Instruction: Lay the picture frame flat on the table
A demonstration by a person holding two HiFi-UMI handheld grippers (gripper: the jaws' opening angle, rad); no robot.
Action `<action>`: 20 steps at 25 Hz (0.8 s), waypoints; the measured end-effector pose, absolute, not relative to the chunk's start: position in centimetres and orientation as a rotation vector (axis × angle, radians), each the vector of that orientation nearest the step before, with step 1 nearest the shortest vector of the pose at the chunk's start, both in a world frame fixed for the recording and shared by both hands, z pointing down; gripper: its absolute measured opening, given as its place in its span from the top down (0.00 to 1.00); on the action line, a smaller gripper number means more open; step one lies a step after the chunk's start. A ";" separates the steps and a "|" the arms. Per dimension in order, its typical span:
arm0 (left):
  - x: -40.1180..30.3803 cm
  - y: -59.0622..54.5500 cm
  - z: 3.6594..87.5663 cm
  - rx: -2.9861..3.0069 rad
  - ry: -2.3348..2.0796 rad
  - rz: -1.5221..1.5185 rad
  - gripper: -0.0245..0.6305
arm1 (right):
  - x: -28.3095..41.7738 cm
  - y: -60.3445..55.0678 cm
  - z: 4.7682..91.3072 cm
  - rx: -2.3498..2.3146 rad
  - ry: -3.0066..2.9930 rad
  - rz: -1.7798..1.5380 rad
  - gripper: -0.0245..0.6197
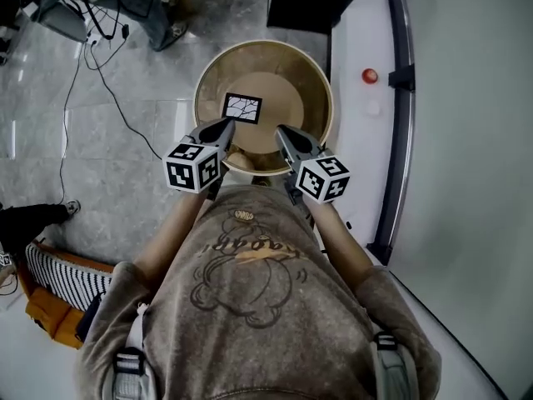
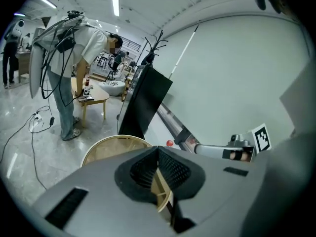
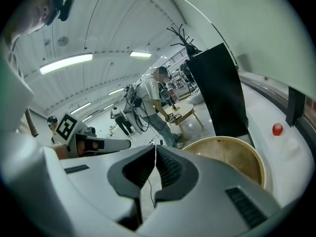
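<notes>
Head view: both claws closed and empty, frame already down on the round table.
On the left gripper [image 1: 226, 126] the jaws are pressed together on nothing, and likewise on the right gripper [image 1: 283, 133]. The 2 tips hang over the near rim of the round table [image 1: 287, 77], apart from each other. Beyond them, near the table's middle, the picture frame [image 1: 242, 107] appears to lie flat, touched by neither claw. I'd judge the laying done, with only the hands' retreat left.
</notes>
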State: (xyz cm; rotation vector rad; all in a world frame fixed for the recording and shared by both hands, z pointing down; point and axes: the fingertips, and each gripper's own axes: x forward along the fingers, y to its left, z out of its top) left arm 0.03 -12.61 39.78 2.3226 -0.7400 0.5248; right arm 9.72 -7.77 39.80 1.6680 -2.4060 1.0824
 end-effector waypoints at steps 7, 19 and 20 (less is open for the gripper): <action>-0.3 -10.6 36.6 2.406 -0.692 0.506 0.93 | 9.7 -6.4 36.5 1.691 -2.436 0.993 0.93; -0.8 -10.6 32.5 2.515 -0.750 0.451 0.93 | 10.2 -5.9 33.3 1.710 -2.455 0.868 0.93; -1.0 -10.6 32.4 2.514 -0.753 0.452 0.93 | 10.1 -5.9 33.2 1.706 -2.453 0.860 0.93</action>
